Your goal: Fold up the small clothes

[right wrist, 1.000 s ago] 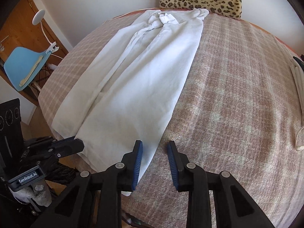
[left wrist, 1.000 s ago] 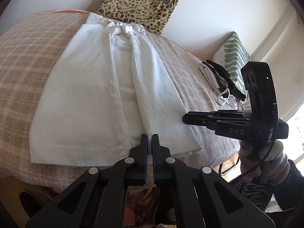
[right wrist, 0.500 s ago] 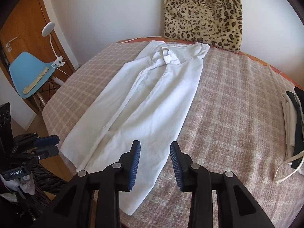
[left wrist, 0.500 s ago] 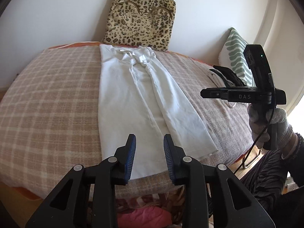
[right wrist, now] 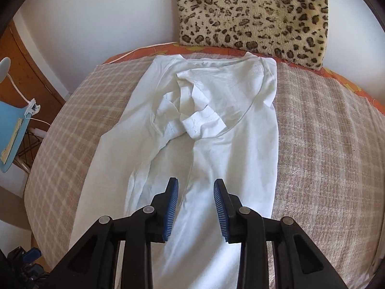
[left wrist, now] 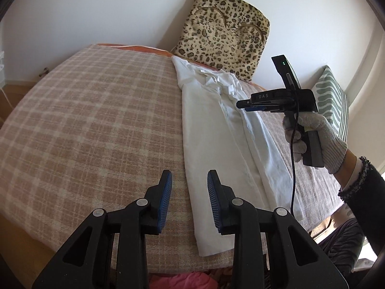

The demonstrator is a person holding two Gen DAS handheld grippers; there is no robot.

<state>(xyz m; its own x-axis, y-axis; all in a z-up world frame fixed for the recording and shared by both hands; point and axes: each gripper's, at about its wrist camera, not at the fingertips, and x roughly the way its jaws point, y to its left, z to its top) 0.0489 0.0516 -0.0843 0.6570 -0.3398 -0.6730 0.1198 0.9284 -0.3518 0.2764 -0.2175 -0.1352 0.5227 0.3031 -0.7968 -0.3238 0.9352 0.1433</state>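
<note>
Fingers apart on both tools, nothing held. Left gripper (left wrist: 189, 193) hovers over the plaid blanket (left wrist: 96, 125), the white shirt's (left wrist: 211, 130) left edge just past its right finger. Shirt lies lengthwise on the bed, sides folded inward, collar end toward the leopard cushion (left wrist: 223, 33). Right gripper (right wrist: 196, 204) hovers above the shirt's (right wrist: 228, 159) middle, a loose sleeve cuff (right wrist: 202, 122) bunched ahead of its blue pads (right wrist: 171, 207). Green-patterned pillow (left wrist: 333, 101) far right.

Risk, as judged: pinching only the top layer would drag the inward folds open; grabbing near the bunched cuff could trap a crease; uneven lifting between hands would skew the next fold.
</note>
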